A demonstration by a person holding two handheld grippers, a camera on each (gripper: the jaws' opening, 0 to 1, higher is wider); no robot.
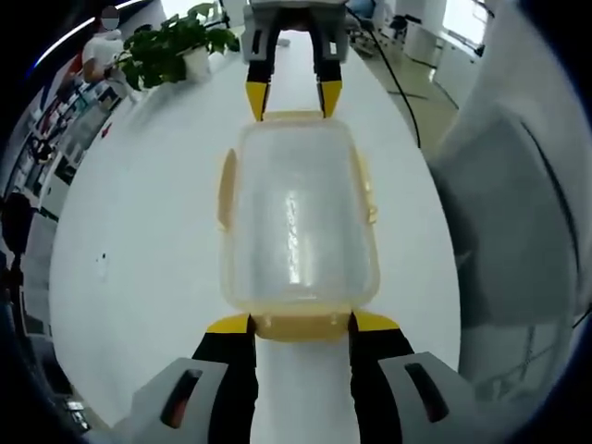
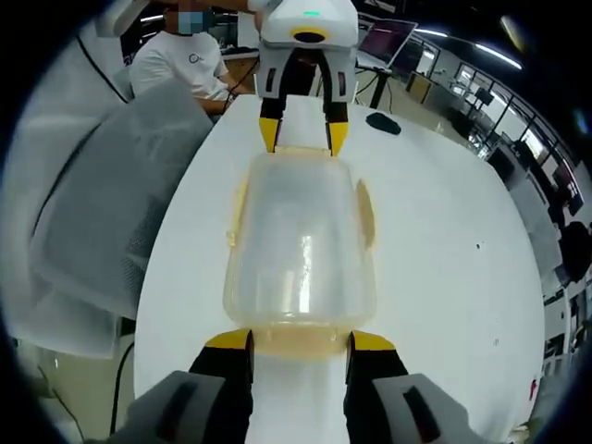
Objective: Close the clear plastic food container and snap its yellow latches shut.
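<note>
The clear food container (image 1: 298,217) lies on the white bench (image 1: 148,240), lid on. The left claw (image 1: 301,324) stands at one short end, the right claw (image 2: 299,340) at the opposite end, each with jaws apart and yellow tips beside that end's yellow latch (image 1: 298,326). Whether the tips touch the latches, or whether the side latches (image 1: 225,190) are snapped, is hard to make out through the cloudy plastic. Beyond the container, a potted plant (image 1: 176,46) is partly cut off.

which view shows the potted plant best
The left gripper view: the potted plant stands on the white table past the container, leaves and white pot in sight. The right gripper view faces the opposite way, toward a seated person, so it offers nothing of the plant.
</note>
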